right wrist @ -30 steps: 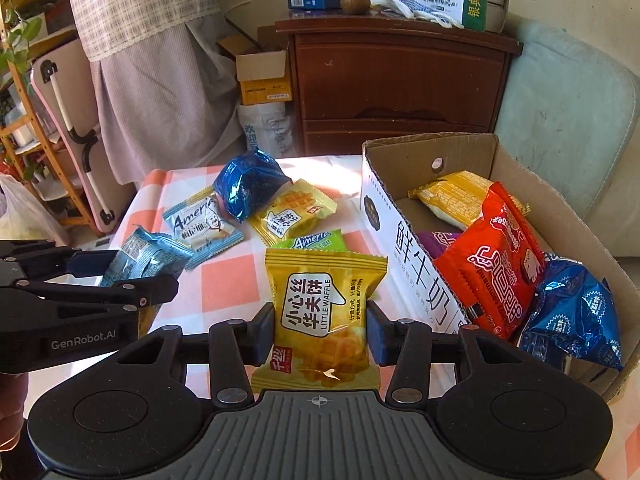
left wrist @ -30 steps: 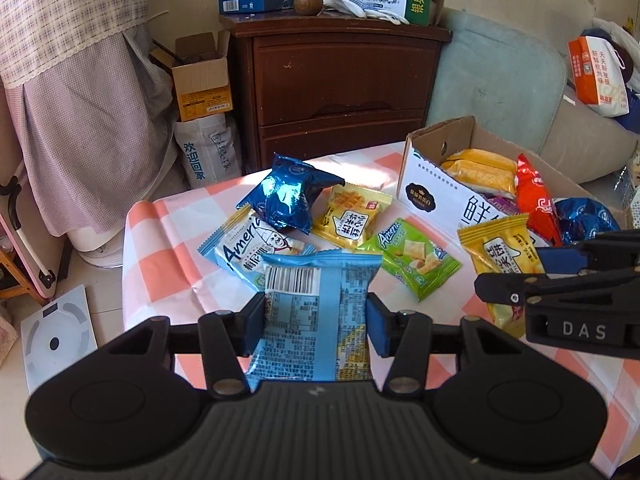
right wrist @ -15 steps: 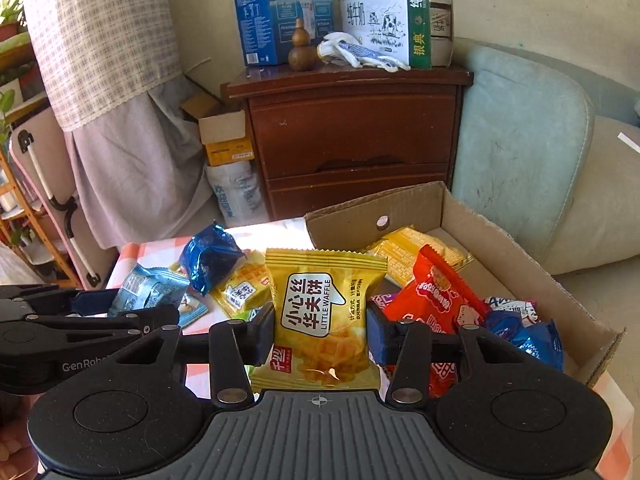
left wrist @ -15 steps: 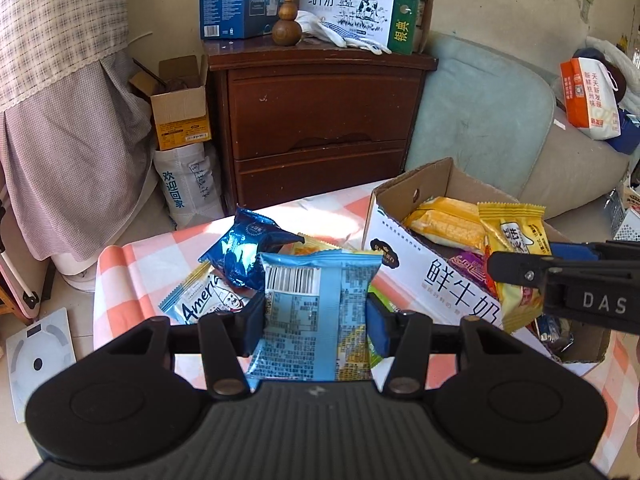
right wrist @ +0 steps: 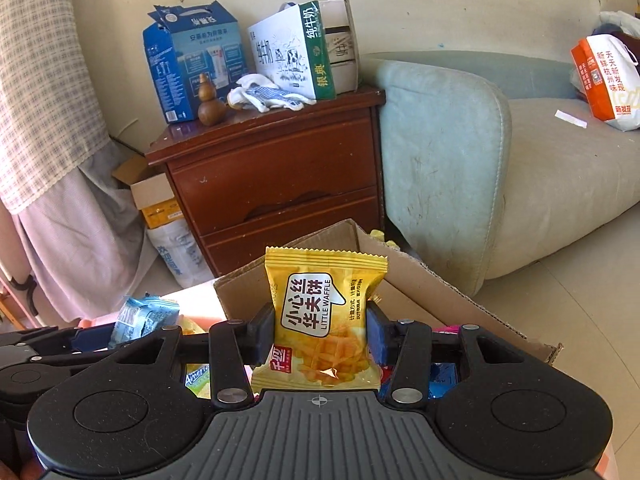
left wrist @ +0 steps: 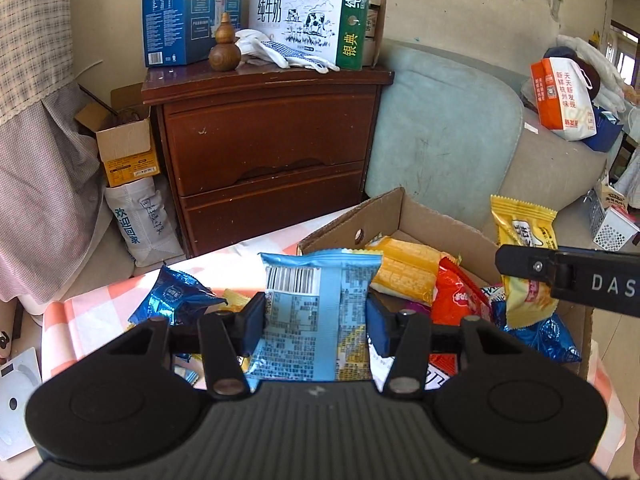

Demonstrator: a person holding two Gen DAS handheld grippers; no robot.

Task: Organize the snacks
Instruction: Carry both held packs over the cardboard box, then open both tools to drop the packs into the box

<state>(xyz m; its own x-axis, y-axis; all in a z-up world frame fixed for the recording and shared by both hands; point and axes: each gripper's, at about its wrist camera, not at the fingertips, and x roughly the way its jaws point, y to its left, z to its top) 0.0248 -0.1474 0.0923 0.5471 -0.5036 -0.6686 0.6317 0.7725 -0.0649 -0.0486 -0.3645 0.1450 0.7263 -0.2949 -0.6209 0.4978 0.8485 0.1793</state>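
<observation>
The left gripper (left wrist: 316, 316) has its fingers clamped on a light blue snack packet (left wrist: 320, 312); the right gripper (right wrist: 320, 334) pinches a yellow waffle packet (right wrist: 324, 320) the same way. Just beyond both pairs of fingers lies the open cardboard box (left wrist: 404, 210), holding orange, red and blue snack packs. Past the left fingers, a dark blue packet (left wrist: 176, 296) rests on the checked bench (left wrist: 88, 312).

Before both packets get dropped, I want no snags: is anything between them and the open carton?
Nothing visible blocks either. The light blue packet and yellow waffle packet face the cardboard box, open-topped, snacks inside.
</observation>
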